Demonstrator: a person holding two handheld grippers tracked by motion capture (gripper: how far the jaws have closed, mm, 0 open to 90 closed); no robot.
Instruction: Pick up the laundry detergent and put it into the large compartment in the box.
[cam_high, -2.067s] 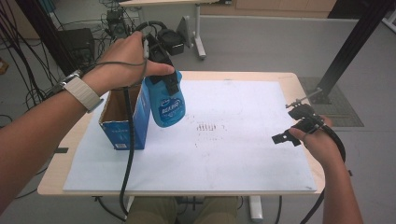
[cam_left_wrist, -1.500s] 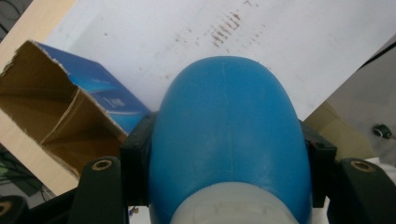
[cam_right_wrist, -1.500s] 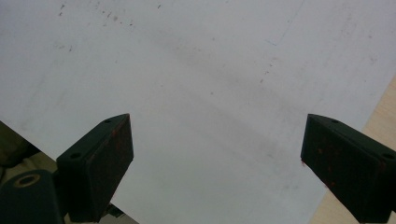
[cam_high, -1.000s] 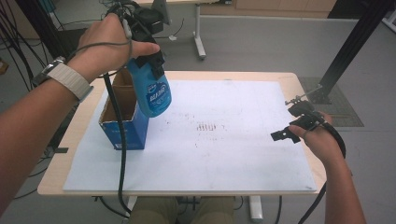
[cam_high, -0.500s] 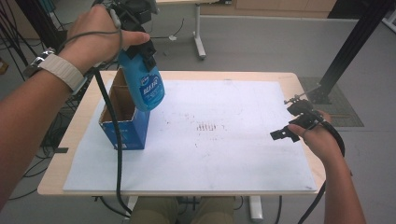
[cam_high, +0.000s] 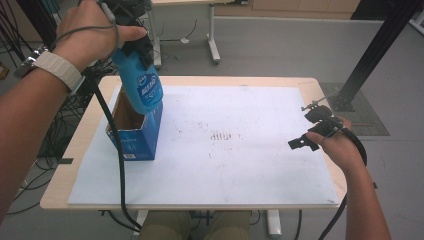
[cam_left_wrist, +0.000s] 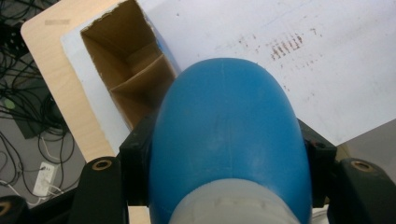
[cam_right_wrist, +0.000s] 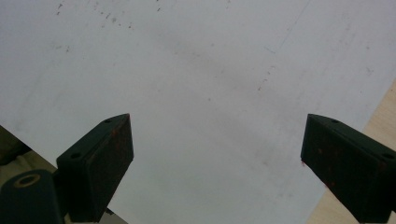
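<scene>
Grey floor and cables are showing behind a wooden surface (cam_high: 320, 90) covered by a white sheet (cam_high: 240, 150). Left gripper (cam_high: 131, 37) is holding the blue bottle (cam_high: 142, 87) by its upper part, jaws pinching it from both sides, bottle tilted in the air with its base just over the open blue cardboard box (cam_high: 131, 131) at the sheet's left edge. Right gripper (cam_high: 306, 142) is hovering low over the sheet's right side, jaws spread with nothing between them.

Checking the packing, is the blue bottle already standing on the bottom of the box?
No, the blue bottle hangs tilted in the left gripper above the open box.
</scene>
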